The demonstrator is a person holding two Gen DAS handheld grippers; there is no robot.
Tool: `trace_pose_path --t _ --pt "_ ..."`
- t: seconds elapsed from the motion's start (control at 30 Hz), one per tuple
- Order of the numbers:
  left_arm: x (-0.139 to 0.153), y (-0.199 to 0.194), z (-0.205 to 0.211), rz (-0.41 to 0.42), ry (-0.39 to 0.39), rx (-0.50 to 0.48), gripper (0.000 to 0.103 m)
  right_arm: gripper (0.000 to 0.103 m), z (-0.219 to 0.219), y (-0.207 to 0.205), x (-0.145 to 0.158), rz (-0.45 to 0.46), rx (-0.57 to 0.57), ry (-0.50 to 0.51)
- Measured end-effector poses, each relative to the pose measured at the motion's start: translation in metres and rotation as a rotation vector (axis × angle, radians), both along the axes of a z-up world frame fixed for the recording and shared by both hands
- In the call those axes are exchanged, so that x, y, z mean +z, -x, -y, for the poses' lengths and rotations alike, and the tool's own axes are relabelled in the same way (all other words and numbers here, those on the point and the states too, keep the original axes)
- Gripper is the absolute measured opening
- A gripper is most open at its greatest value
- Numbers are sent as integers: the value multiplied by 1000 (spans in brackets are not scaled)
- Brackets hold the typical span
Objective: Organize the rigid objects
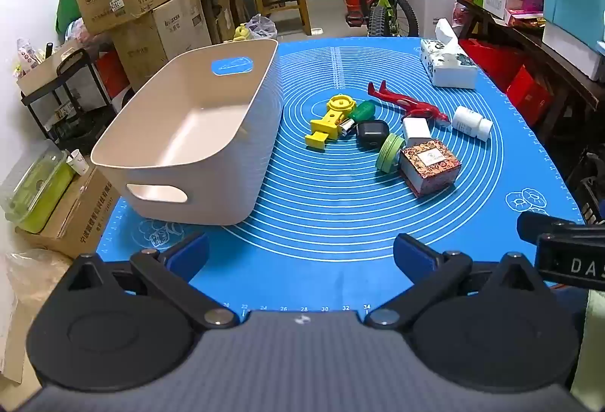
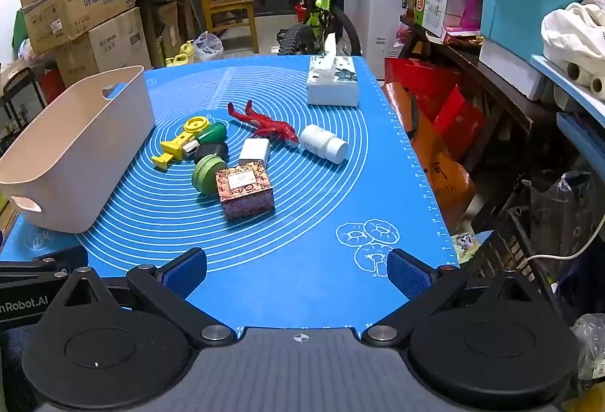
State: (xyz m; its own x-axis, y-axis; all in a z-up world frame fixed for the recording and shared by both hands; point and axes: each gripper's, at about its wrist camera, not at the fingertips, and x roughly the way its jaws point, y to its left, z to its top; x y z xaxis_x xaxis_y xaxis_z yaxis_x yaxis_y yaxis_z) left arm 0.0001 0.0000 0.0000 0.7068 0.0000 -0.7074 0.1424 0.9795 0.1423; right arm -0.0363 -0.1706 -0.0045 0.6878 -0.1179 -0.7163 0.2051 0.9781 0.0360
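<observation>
While both grippers hang over the near edge of the blue mat (image 1: 340,223), we see the left gripper (image 1: 300,255) and the right gripper (image 2: 297,272) with their blue-padded fingers spread wide apart and nothing between them. In the left wrist view, the beige bin (image 1: 181,132) occupies the left centre of the frame, standing upright on the mat with its inside bare. The loose items lie clustered at the centre of the frame, just right of the bin. We note a yellow toy (image 1: 331,122) touching a green egg-shaped piece (image 1: 363,111), with a black case (image 1: 372,134) just below them. A green round tin (image 1: 389,153) stands on edge, leaning against a patterned box (image 1: 431,166). A white cube (image 1: 416,130) sits behind that box, beside a red figurine (image 1: 408,103) that lies on its side. A white bottle (image 1: 472,122) lies on its side at the right of the cluster. A tissue box (image 1: 448,64) stands apart at the upper right of the mat. In the right wrist view, the same cluster appears at centre left, with the bin at the left edge of the frame. A part of the right gripper's body shows at the right edge of the left wrist view.
</observation>
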Motion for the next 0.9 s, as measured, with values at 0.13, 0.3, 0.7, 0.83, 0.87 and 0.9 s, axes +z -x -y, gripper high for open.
trace_pose_path --t 0.13,0.3,0.7,0.83,0.87,0.9 --pt "0 -1 -1 0 1 0 102 101 0 0 0 -5 -1 11" --pt "0 0 0 3 -2 0 102 101 0 0 1 -2 -1 9" --pt "0 0 0 2 -2 0 102 101 0 0 0 -3 -1 7" --pt "0 0 0 2 -2 0 102 101 0 0 1 -4 -1 7" --pt "0 0 0 2 -2 0 102 101 0 0 0 -4 -1 7" --pt "0 0 0 1 -2 0 102 101 -1 0 0 -4 -1 7"
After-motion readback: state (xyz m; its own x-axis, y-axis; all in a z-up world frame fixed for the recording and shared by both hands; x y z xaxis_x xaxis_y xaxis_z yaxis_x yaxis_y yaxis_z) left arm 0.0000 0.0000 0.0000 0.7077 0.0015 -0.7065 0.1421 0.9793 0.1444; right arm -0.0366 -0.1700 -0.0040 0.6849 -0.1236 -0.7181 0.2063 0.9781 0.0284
